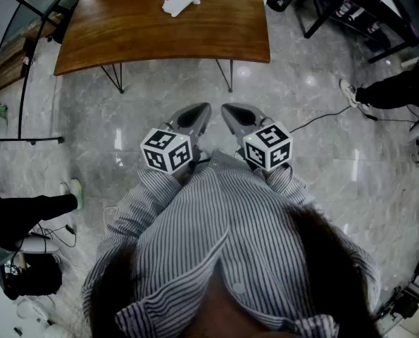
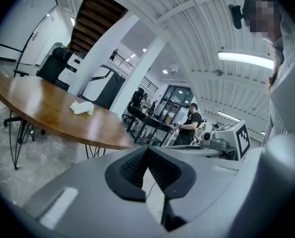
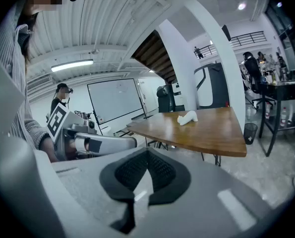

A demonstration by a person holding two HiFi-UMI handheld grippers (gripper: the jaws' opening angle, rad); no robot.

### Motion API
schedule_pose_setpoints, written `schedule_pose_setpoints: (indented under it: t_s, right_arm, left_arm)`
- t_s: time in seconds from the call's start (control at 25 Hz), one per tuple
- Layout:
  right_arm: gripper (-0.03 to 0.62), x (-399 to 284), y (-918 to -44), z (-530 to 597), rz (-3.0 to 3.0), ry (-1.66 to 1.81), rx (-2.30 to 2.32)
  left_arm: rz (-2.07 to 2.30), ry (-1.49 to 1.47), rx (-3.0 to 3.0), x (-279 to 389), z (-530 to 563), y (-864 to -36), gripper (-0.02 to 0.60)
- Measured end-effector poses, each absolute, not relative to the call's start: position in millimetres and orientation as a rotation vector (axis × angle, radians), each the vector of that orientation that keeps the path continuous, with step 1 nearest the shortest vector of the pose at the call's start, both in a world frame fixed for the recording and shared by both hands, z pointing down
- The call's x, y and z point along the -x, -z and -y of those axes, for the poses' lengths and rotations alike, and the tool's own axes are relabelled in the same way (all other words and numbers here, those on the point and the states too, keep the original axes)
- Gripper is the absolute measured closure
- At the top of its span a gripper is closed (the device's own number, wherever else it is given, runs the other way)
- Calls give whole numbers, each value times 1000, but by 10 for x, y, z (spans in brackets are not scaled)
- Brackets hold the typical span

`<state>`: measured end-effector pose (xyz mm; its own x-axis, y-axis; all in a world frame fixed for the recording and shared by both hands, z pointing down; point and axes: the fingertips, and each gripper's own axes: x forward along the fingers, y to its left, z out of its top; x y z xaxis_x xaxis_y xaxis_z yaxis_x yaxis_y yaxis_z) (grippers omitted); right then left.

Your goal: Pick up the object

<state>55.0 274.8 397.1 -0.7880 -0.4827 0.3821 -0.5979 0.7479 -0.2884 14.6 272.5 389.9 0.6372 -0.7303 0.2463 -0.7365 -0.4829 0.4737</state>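
The white object (image 1: pixel 181 1) lies on the far part of a wooden worktop (image 1: pixel 124 37), well apart from both grippers and touched by neither; it is small, elongated and lumpy, and its exact kind cannot be made out. The worktop stands on thin black hairpin legs (image 1: pixel 116 77) over a grey marble floor (image 1: pixel 322 167). In the head view a person in a striped shirt (image 1: pixel 223 231) holds the two grippers side by side close in front of the body, over the floor and short of the worktop's near edge. The left gripper (image 1: pixel 198 111) and the right gripper (image 1: pixel 230 113) both point toward the worktop and tilt slightly down. In the left gripper view the jaws are pressed together at their tips with nothing between them, and the object (image 2: pixel 82 107) shows ahead and to the left on the worktop (image 2: pixel 43 105). In the right gripper view the jaws are likewise pressed together and empty, with the object (image 3: pixel 187 117) ahead and to the right on the worktop (image 3: pixel 211 133). A black bin (image 3: pixel 250 133) stands on the floor beside the worktop's far corner, a whiteboard (image 3: pixel 115 100) stands behind it, and a bystander in black (image 2: pixel 189 125) stands at a bench in the background.
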Motion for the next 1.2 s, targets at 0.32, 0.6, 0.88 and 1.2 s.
schedule_pose_setpoints:
  t_s: [0.32,0.6,0.88,1.2]
  right_arm:
    - [592,-554,-3972,-2729,2656,-579,-836]
    - [592,-572,-4009,-2694,2652,-576,-825]
    - [592,-531,-4014,-2663,2665,-581,-789]
    - [592,-492,-3976,-2602,2687,-550,-772]
  left_arm:
    - [1165,25,-2285,-104,-2671,-3872,578]
    - [1180,46,-2262,-95,-2650,-3907,578]
    - [1215,56,-2244,-44,-2658,-3909,578]
    - [1217,65,-2230,-29,-2605,-3914,578]
